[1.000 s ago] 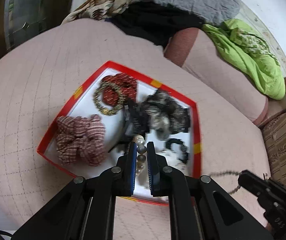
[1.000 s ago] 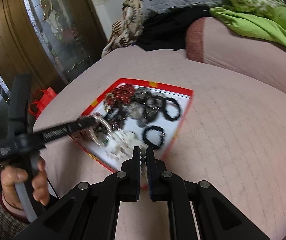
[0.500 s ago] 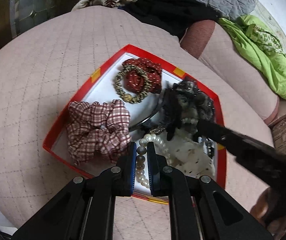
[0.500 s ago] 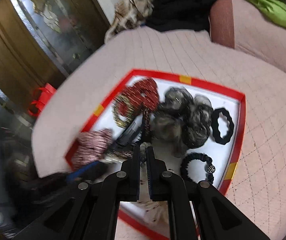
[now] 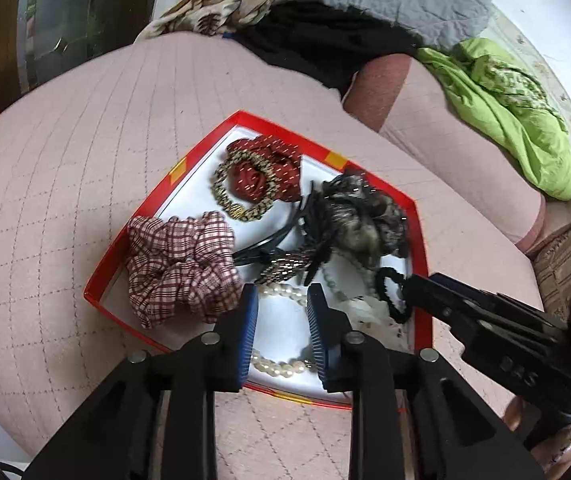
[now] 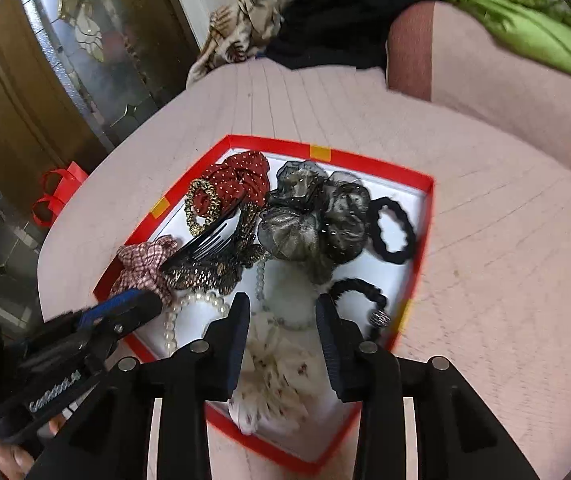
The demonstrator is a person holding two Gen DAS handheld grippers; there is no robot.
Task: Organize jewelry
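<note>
Where legible, left gripper (image 6: pixel 85 320) reads "GenRobot.ai", over red tray (image 6: pixel 365 158)

one red tray (image 6: pixel 425 216) on pink quilted bed (image 6: pixel 505 260).
fabric scrunchies, five: one checked (image 5: pixel 181 268), one red dotted (image 6: pixel 245 180), one cream floral (image 6: pixel 273 372), two dark sheer (image 6: pixel 297 216) (image 6: pixel 345 216).
black hair ties, two: one plain ring (image 6: pixel 391 229), one with metal bead (image 6: pixel 359 300).
one leopard-print hair tie (image 5: pixel 241 188).
one pearl necklace (image 5: pixel 279 366).
one black comb (image 6: pixel 205 244).
one sequined band (image 6: pixel 205 272).
hand-held grippers, two: left hand-held gripper (image 5: pixel 281 304), right hand-held gripper (image 6: pixel 283 308).
one red bag (image 6: pixel 55 196) beside bed.
</note>
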